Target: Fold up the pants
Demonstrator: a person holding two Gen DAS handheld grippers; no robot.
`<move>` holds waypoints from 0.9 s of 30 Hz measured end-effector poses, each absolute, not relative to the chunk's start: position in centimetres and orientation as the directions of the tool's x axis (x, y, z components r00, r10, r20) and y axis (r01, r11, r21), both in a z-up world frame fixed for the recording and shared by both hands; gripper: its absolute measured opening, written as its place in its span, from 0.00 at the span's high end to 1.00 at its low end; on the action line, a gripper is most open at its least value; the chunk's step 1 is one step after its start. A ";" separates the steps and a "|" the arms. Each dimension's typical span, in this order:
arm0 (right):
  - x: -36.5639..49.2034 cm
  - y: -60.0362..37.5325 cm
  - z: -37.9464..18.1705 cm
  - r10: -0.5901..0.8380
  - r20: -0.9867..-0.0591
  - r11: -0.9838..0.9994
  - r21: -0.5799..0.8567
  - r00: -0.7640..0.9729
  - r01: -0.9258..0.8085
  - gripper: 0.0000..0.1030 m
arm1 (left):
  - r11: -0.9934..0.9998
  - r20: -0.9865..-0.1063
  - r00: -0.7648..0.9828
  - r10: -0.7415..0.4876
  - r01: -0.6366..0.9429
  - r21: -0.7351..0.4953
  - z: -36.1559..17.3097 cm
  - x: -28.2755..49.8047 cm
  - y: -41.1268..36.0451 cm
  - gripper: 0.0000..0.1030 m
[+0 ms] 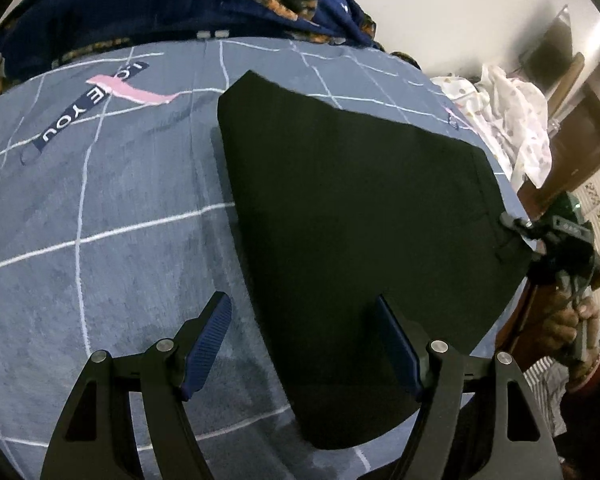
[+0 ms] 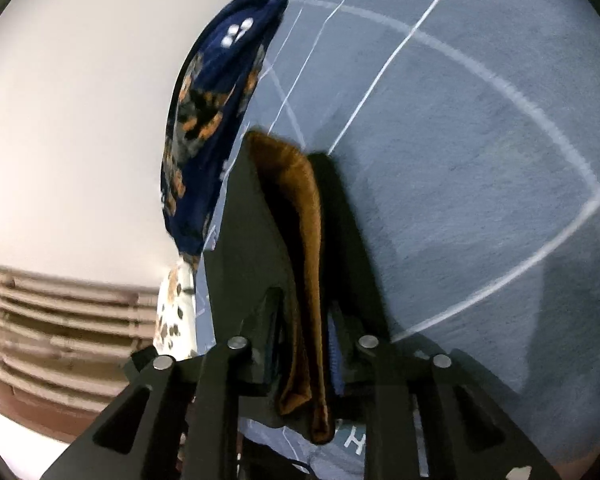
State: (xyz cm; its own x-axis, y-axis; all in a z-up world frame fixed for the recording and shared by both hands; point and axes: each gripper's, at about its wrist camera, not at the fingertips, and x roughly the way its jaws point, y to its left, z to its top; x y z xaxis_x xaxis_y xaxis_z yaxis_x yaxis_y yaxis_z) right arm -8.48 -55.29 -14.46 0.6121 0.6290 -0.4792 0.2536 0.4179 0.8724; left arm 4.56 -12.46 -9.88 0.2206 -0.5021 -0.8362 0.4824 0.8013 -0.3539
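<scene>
Covering the bed was a blue-grey sheet (image 1: 100, 208) with white grid lines and an "I LOVE YOU" print; a navy floral blanket (image 1: 172, 4) was bunched at its far edge by a plain white wall (image 2: 80, 120). Spotted white cloth (image 1: 512, 120) was heaped off the right side. Black pants (image 1: 340, 220) lay folded flat on the sheet. Left gripper (image 1: 304, 344) hung wide open above their near edge, gripping nothing. Right gripper (image 2: 306, 344) was pinched closed on the pants' waistband corner, brown lining exposed.

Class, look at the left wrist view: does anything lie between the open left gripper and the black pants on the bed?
Nothing visible does. The left gripper is open right at the near edge of the pants; its right finger already overlaps the cloth, its left is over bare bedsheet.
</scene>
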 end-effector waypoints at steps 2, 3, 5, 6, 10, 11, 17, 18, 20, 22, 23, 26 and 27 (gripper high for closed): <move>-9.6 -56.7 -12.8 0.594 -0.472 0.421 0.873 0.652 0.248 0.76 | 0.802 -0.835 0.221 -0.505 0.479 -0.358 -9.8 4.6 -12.3 0.28; -10.3 -57.2 -11.8 0.602 -0.435 0.397 0.891 0.670 0.221 0.76 | 0.800 -0.832 0.221 -0.510 0.476 -0.364 -9.8 4.6 -12.1 0.28; -11.6 -56.9 -10.3 0.644 -0.363 0.352 0.922 0.674 0.161 0.75 | 0.799 -0.823 0.224 -0.522 0.467 -0.379 -9.6 4.6 -11.7 0.28; -12.3 -56.2 -9.7 0.662 -0.356 0.352 0.925 0.660 0.146 0.73 | 0.799 -0.818 0.224 -0.529 0.458 -0.390 -9.6 4.6 -11.5 0.28; -13.9 -54.0 -10.7 0.682 -0.427 0.379 0.901 0.594 0.212 0.68 | 0.790 -0.807 0.208 -0.553 0.439 -0.428 -9.5 4.6 -11.1 0.28; -14.1 -53.9 -11.2 0.678 -0.438 0.380 0.896 0.590 0.228 0.68 | 0.788 -0.806 0.207 -0.555 0.440 -0.430 -9.5 4.5 -11.1 0.28; -13.3 -54.1 -12.8 0.671 -0.468 0.368 0.884 0.575 0.289 0.67 | 0.787 -0.813 0.225 -0.537 0.482 -0.386 -8.8 3.7 -11.6 0.28; -12.9 -54.1 -12.9 0.669 -0.467 0.363 0.884 0.578 0.294 0.66 | 0.787 -0.813 0.228 -0.535 0.485 -0.382 -8.8 3.6 -11.7 0.28; -12.3 -54.1 -13.1 0.675 -0.448 0.338 0.894 0.586 0.294 0.63 | 0.784 -0.811 0.225 -0.540 0.484 -0.388 -8.8 3.6 -11.8 0.28; -12.0 -54.0 -13.3 0.664 -0.465 0.349 0.885 0.585 0.307 0.63 | 0.783 -0.811 0.219 -0.543 0.480 -0.395 -8.9 3.6 -11.7 0.28; -11.8 -53.9 -13.6 0.664 -0.464 0.344 0.886 0.587 0.311 0.63 | 0.784 -0.812 0.216 -0.542 0.479 -0.395 -8.9 3.7 -11.7 0.28; -11.5 -53.5 -13.2 0.634 -0.495 0.390 0.868 0.594 0.308 0.87 | 0.786 -0.815 0.215 -0.537 0.479 -0.391 -9.0 3.6 -11.7 0.28; -11.6 -53.4 -12.8 0.627 -0.494 0.401 0.868 0.602 0.294 0.87 | 0.787 -0.816 0.216 -0.536 0.478 -0.390 -8.9 3.6 -11.7 0.28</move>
State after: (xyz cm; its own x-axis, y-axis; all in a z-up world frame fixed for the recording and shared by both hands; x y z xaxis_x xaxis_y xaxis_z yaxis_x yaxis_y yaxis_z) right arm -11.61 -53.41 -12.81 0.6023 0.6272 -0.4939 0.2939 0.4011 0.8676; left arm 3.64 -11.73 -8.94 0.2157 -0.5359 -0.8163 0.4778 0.7870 -0.3904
